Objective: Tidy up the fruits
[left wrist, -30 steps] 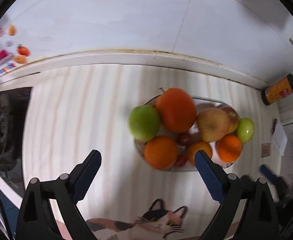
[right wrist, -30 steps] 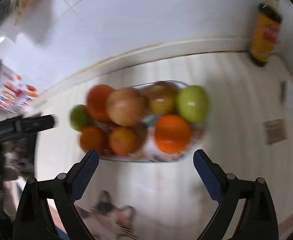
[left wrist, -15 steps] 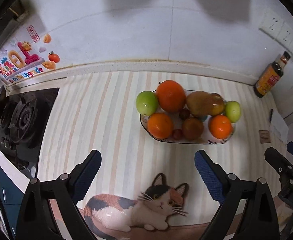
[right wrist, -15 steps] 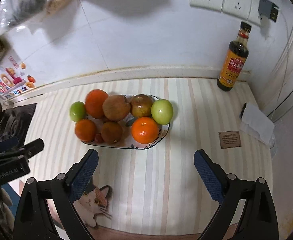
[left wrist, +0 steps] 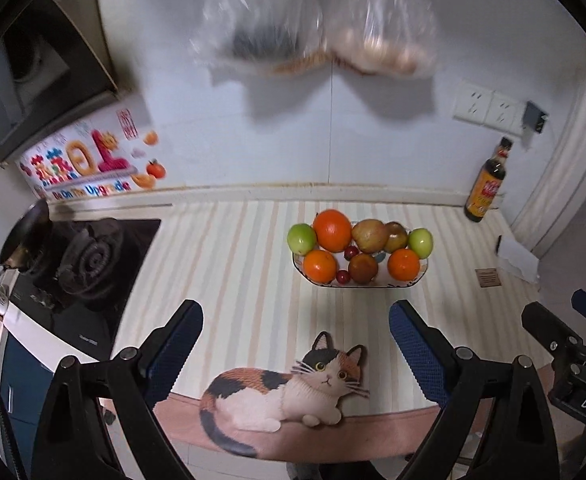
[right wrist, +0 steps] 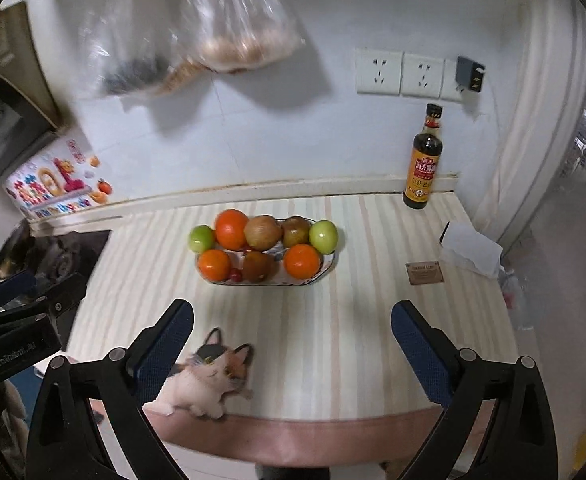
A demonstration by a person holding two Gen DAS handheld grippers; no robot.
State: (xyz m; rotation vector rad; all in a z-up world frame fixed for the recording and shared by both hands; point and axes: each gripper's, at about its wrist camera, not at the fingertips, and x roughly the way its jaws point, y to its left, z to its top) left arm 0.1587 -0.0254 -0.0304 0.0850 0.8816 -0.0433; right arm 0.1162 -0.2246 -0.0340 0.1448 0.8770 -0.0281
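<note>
1. Pulled back from the fruit plate [left wrist: 359, 283] since a second ago; both tools now well apart from it.
2. Left tool [left wrist: 295, 334] wide, empty; right tool [right wrist: 292, 332] wide, empty.
3. Fruits all on plate, mid-counter [right wrist: 357, 320]; probably finished.

Left gripper [left wrist: 296, 334] jaws spread wide, nothing held; right gripper [right wrist: 292, 334] likewise, both hovering side by side.
</note>
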